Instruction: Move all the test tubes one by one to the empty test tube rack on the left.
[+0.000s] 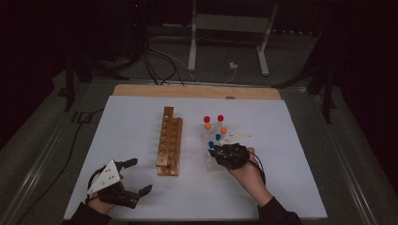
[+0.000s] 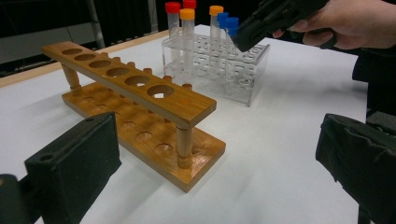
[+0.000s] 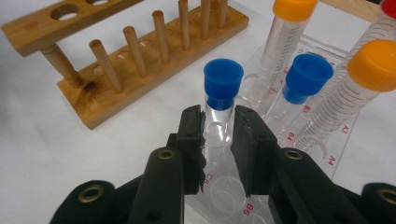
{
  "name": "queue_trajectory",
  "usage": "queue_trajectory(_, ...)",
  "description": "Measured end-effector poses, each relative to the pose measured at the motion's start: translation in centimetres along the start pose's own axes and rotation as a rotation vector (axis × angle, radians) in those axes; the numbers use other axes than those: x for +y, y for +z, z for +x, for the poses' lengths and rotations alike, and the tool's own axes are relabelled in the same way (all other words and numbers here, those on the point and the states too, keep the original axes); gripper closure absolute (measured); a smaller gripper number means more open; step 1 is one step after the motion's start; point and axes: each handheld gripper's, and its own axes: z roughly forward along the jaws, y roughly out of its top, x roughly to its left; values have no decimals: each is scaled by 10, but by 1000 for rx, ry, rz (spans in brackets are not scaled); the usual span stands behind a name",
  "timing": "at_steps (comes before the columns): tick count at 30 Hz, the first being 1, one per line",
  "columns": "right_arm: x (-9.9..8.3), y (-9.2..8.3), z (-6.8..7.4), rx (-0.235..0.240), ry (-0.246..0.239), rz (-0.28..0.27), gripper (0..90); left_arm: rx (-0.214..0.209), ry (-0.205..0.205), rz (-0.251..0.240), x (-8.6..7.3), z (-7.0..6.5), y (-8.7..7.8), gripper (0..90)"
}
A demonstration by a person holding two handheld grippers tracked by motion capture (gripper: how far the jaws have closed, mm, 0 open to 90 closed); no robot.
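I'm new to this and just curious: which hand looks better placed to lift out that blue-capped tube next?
The right. The right gripper is closed around the blue-capped tube in the clear rack. The left gripper rests open, apart from both racks.

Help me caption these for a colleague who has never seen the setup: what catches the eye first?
The right gripper is clamped on a clear plastic tube with a blue cap standing in the transparent acrylic rack, among red- and orange-capped tubes. Beside it on the white table stands an empty light-brown wooden rack with round holes. The left gripper rests open near the table's front edge.
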Motion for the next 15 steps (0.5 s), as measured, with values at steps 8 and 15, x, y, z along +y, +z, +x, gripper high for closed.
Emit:
queue_trajectory(8,1,5,4,-20,-34,14,754,7,3,12,0,0,0,5)
queue_trajectory(15,1,5,6,-33,-51,16,765,22,-3,24,0,0,1,5)
